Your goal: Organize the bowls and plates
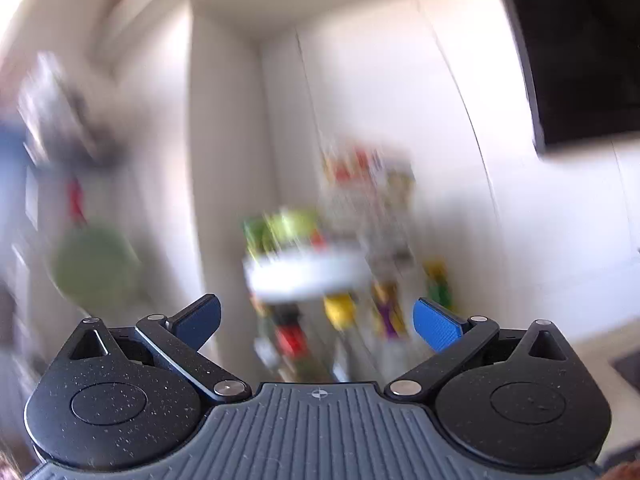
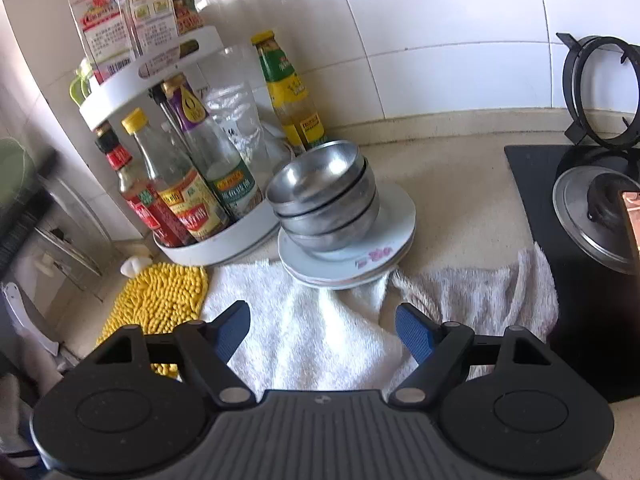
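Bowls [image 2: 324, 196] of bare metal, three nested one inside another, sit on a short stack of white plates [image 2: 372, 258] near the back of the counter [image 2: 452, 200], close to the tiled wall. The top plate carries a small pink pattern near its front rim. The stack rests partly on the far edge of a white towel [image 2: 320, 328] spread over the counter. Just left of the plates, almost touching them, stands a white two-tier round rack [image 2: 216, 240] crowded with sauce and vinegar bottles [image 2: 188, 196]; packets stand on its upper tier. A yellow-capped bottle [image 2: 286, 88] stands behind the bowls against the wall. A yellow chenille cloth [image 2: 160, 300] lies at the towel's left edge. At the counter's right end is a black stove [image 2: 560, 240] with a pot lid [image 2: 588, 216] lying on it. The right gripper [image 2: 322, 330] hangs over the towel, in front of the plates and apart from them, angled downward; its blue-padded jaws stand wide open with nothing between them. The left wrist view is heavily blurred: the left gripper [image 1: 318, 326] points roughly level toward the rack and a white wall, jaws wide open and empty, with no plate or bowl clearly made out.
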`<state>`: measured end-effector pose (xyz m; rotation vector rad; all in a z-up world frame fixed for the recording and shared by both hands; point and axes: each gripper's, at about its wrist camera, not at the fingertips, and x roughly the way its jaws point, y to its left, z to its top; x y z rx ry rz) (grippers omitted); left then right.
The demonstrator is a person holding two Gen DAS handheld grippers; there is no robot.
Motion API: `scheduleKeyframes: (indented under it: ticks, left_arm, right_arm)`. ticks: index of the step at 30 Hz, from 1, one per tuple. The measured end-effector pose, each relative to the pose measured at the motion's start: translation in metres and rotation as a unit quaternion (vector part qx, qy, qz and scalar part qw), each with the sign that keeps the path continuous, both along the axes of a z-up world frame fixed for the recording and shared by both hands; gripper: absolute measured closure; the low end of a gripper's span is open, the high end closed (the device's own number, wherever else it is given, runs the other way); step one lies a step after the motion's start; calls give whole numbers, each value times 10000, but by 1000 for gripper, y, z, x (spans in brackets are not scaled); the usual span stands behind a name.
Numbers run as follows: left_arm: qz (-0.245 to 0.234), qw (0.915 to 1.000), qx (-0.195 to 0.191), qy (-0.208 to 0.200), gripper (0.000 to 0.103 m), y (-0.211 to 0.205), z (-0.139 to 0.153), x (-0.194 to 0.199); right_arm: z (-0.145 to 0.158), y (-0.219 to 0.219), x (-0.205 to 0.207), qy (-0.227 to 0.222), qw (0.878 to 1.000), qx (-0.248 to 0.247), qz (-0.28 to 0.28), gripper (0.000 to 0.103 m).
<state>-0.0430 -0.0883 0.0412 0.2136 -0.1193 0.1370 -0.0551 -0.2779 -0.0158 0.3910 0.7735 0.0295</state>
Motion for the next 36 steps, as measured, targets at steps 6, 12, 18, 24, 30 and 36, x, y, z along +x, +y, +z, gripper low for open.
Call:
scheduleKeyframes:
  ticks: [6, 12, 18, 24, 30, 36]
  left_arm:
    - [744, 9799, 342, -1819, 0, -5, -4, -34]
    - [938, 9700, 415, -2206, 0, -6, -3, -35]
    - [637, 9805, 423, -1809, 0, -4, -6, -32]
    - [-767, 9919, 29, 1011, 0, -1, -6, 8]
    - [-1190, 9393, -212, 3210, 0, -10, -37, 54]
    - [-1149, 9012, -403, 4159, 0, -19, -58, 69]
  right_arm:
    - [-6, 0, 2, 198, 9998, -89, 11, 5]
    - [-17, 5, 5, 396, 9992, -42, 74, 5]
    - [-21, 9, 8, 480, 9988, -47, 131, 5]
    - [-14, 3, 6, 199, 9998, 34, -20, 4]
    - [-14, 1, 3, 9, 9997, 8, -256, 2]
    - [-20, 0, -3, -1, 9994, 70, -337, 1]
